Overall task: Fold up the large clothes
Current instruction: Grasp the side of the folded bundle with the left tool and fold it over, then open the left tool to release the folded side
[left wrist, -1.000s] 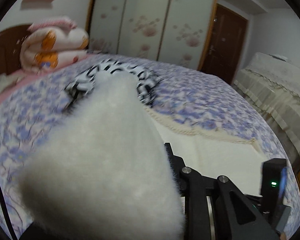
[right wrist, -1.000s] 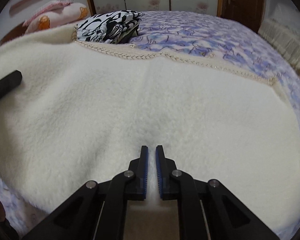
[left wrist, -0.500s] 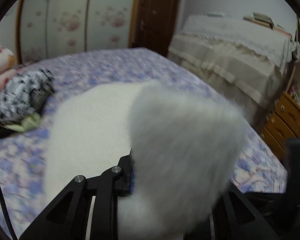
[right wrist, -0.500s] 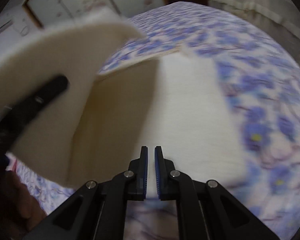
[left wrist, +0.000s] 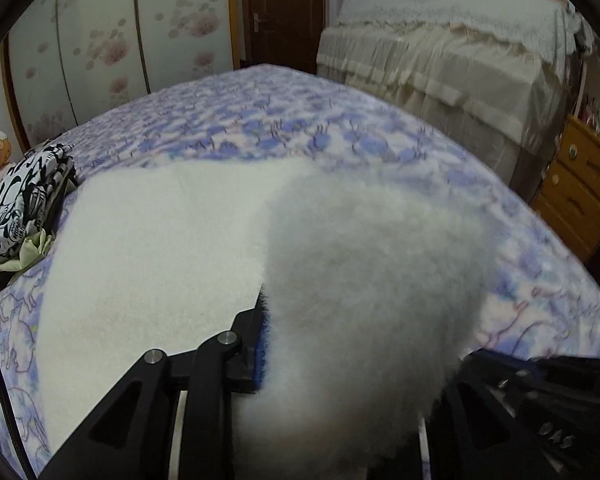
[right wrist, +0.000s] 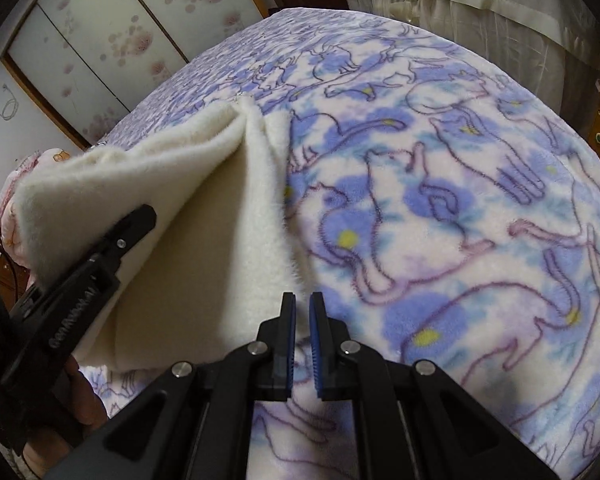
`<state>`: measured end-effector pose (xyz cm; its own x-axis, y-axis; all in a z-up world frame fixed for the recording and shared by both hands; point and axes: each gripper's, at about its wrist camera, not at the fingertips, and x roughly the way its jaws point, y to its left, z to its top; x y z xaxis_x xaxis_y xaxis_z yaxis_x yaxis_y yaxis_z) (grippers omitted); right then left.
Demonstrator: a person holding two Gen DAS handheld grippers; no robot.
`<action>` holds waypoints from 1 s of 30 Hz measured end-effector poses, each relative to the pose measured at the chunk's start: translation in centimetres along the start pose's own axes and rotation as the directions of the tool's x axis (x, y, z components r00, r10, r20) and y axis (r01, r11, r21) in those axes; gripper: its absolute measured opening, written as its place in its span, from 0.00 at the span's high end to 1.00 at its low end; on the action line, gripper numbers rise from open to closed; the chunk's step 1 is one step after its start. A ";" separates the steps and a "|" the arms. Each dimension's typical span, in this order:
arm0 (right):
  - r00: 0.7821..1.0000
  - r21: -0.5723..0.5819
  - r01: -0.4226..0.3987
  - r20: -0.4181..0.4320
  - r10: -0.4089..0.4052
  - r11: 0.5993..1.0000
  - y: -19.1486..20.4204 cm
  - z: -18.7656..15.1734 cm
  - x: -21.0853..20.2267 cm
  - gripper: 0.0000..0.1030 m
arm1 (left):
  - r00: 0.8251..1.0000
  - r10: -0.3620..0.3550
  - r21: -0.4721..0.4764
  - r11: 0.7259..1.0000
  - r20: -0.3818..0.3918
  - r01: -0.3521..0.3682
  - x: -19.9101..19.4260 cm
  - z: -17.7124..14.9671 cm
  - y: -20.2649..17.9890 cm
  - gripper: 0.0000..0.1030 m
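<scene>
A large cream fleece garment (left wrist: 160, 240) lies on the bed, partly folded over itself. My left gripper (left wrist: 300, 320) is shut on its raised edge, and the fluffy cloth (left wrist: 372, 280) hides the right finger. In the right wrist view the garment (right wrist: 204, 216) hangs in a fold, held up at the left by the left gripper (right wrist: 112, 248). My right gripper (right wrist: 302, 336) stands nearly shut at the fold's lower edge, with a narrow gap between the blue pads; I cannot tell whether any cloth is pinched.
The bed has a purple cat-print cover (right wrist: 460, 200). A folded black-and-white garment (left wrist: 24, 208) lies at its far left. A second bed with a cream cover (left wrist: 460, 40), a wooden drawer unit (left wrist: 580, 184), wardrobe doors (left wrist: 100, 40) and a door (left wrist: 284, 12) stand beyond.
The left gripper has carried the garment's edge across to the right, doubling the cloth over. The right gripper has swung right with its edge, and now faces the bare bed cover.
</scene>
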<state>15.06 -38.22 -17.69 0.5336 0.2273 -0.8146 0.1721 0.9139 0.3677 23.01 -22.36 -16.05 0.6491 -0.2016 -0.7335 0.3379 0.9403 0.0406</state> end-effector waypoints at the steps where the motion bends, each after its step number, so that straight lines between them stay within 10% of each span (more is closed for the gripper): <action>1: 1.000 0.005 0.003 -0.004 -0.003 1.000 -0.1 0.0 -0.1 0.93 | 1.000 -0.007 0.019 1.000 -0.012 0.007 0.1 -0.1 -0.3 0.64; 5: 0.999 -0.008 0.037 -0.029 -0.038 0.999 -0.4 -0.1 -0.8 0.93 | 0.991 -0.133 0.041 0.990 -0.033 0.134 -1.5 -0.3 -0.4 0.18; 13: 0.999 -0.061 -0.027 -0.030 0.026 0.998 1.2 1.4 -3.4 0.88 | 0.933 -0.344 -0.134 0.935 -0.104 0.329 -7.1 -0.9 4.1 0.17; 17: 0.997 -0.106 -0.079 -0.004 0.079 0.991 3.3 2.5 -5.2 0.63 | 0.934 -0.336 -0.254 0.920 -0.123 0.297 -8.3 -1.6 9.2 0.17; 22: 0.986 -0.133 -0.165 -0.026 0.163 0.977 6.0 4.2 -5.6 0.63 | 0.968 -0.211 -0.329 0.931 -0.137 0.157 -8.1 -2.5 14.7 0.17; 30: 0.974 -0.196 -0.158 -0.192 0.120 0.968 9.7 6.1 0.3 0.64 | 0.959 -0.152 -0.369 0.928 -0.238 0.056 -4.4 -4.0 18.1 0.17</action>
<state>21.91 -31.36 -11.68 0.3810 0.3962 -0.8354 -0.0800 0.9143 0.3971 23.51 -3.33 -14.82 0.4094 -0.2713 -0.8711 0.0977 0.9623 -0.2538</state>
